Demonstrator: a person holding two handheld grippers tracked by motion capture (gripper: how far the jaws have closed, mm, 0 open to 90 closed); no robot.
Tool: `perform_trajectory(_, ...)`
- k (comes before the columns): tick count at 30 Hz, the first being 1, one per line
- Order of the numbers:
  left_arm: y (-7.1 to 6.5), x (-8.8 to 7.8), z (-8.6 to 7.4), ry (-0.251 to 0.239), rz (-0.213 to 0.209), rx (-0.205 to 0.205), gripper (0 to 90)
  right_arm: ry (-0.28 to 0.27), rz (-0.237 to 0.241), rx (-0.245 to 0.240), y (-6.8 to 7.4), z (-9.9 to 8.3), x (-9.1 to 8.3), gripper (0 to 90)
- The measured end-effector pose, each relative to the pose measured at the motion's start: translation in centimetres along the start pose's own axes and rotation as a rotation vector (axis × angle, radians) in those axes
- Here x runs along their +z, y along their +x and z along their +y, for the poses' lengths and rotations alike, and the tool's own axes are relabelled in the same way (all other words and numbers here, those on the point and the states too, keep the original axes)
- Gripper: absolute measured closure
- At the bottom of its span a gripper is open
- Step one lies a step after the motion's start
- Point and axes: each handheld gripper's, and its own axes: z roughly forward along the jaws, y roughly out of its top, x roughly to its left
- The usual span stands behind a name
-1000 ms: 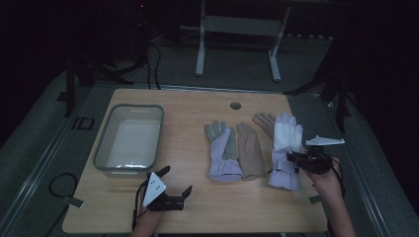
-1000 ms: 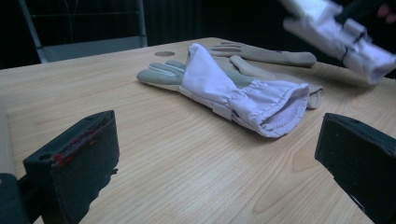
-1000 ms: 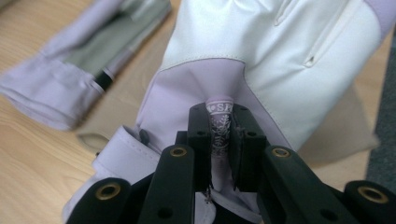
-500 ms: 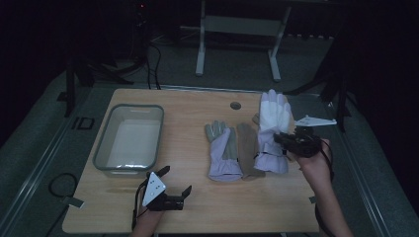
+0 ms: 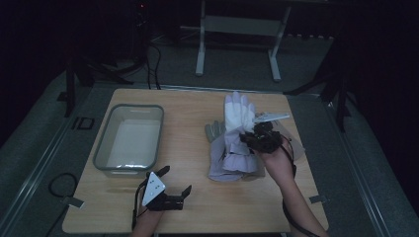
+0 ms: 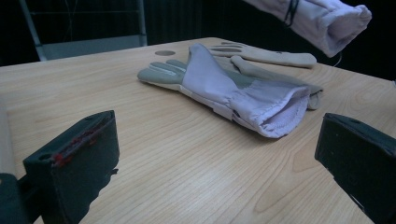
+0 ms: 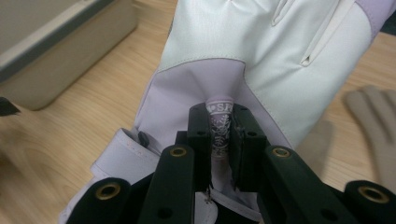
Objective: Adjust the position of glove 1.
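- Your high view is dim: the wooden table (image 5: pixel 197 207) is lit from above, and the surroundings fall to near black.
- Your right gripper view is brighter, though the grey bin (image 7: pixel 56 51) looks soft, perhaps from motion.
- The black jaws blur at the bottom of your left gripper view.

On the white-and-lilac glove (image 7: pixel 261 56), a small printed tab (image 7: pixel 219 128) is showing between the black jaws in the right gripper view. Letters at its top are reading something like "S.M", with an ornamental mark beneath, too small and pinched to make out fully. On the floor left of the table (image 5: pixel 197 207), a marking (image 5: pixel 84 123) is looking like "ID".
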Motion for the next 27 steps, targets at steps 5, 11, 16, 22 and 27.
perform_trajectory(5,0.1,0.0,0.0,0.0,0.001,-0.005,0.0,0.005,0.002,-0.026,1.9,0.3,1.4,80.0)
perform_trajectory(11,0.0,0.0,0.0,0.001,0.002,-0.003,0.0,0.062,-0.018,-0.006,1.9,-0.2,3.4,80.0)
perform_trajectory(16,0.1,0.0,0.0,0.001,-0.01,-0.009,0.0,0.104,-0.028,0.018,1.4,-1.0,5.3,79.7)
perform_trajectory(22,0.1,0.0,0.0,0.003,-0.011,-0.01,0.0,0.131,-0.066,0.01,1.2,-1.5,7.2,79.5)
perform_trajectory(27,0.1,0.0,0.0,0.0,-0.021,-0.007,0.0,0.161,-0.078,-0.016,1.2,-2.3,8.9,78.7)
